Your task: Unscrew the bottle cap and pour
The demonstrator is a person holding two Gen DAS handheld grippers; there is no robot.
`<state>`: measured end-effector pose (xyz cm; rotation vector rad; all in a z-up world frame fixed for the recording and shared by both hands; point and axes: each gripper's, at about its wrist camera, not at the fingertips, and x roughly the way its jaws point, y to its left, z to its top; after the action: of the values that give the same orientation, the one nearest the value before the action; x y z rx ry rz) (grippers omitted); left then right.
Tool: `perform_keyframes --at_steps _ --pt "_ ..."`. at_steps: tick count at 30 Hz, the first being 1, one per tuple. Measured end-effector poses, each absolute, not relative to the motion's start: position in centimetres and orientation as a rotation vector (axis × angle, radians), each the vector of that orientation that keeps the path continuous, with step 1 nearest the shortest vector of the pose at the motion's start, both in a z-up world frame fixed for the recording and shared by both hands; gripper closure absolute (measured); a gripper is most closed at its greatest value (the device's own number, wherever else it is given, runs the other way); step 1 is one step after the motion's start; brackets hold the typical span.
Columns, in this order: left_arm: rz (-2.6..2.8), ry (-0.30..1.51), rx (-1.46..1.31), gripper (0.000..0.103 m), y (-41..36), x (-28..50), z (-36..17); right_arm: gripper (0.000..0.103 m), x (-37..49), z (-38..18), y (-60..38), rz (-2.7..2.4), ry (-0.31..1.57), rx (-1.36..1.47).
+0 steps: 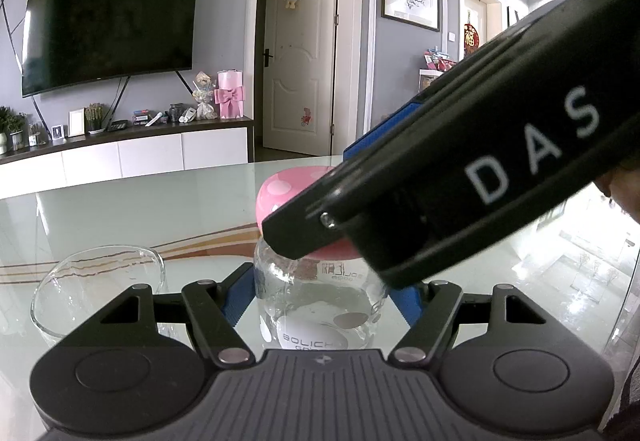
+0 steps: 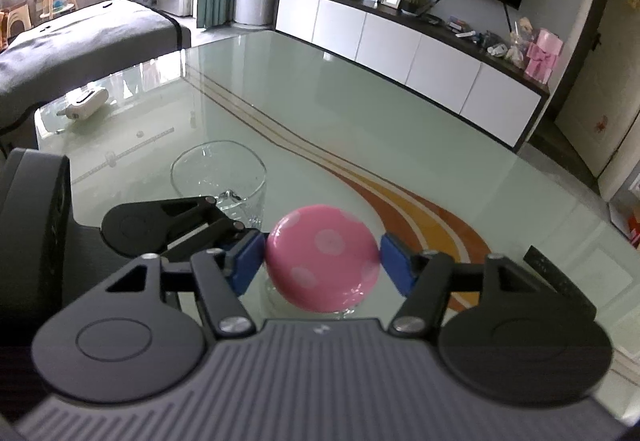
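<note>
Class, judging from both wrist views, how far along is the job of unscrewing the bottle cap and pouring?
Done: the left gripper is clamped on the glass bottle, and the right gripper is shut on the pink cap.
In hand: unscrewing; the cap sits on the bottle.
Left: removing the cap and pouring into the glass cup, standing apart on the table.

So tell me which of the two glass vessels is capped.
The glass bottle held in the left gripper: a pink spotted cap covers it. The glass cup beside it stands open-topped.

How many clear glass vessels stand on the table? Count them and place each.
2. The bottle under the pink cap, between the left gripper pads; the empty glass cup beside it. Nothing suggests hidden ones.
</note>
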<state>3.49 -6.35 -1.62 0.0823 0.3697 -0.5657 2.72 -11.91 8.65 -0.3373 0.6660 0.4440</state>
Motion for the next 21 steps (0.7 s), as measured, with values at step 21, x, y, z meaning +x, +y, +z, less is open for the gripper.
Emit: perform_keyframes --at_steps 21 --pt "-0.553 0.367 0.084 0.029 -6.0 2.4 -1.1 0.039 3.4 8.9 -13.9 0.674 0.63 -0.405"
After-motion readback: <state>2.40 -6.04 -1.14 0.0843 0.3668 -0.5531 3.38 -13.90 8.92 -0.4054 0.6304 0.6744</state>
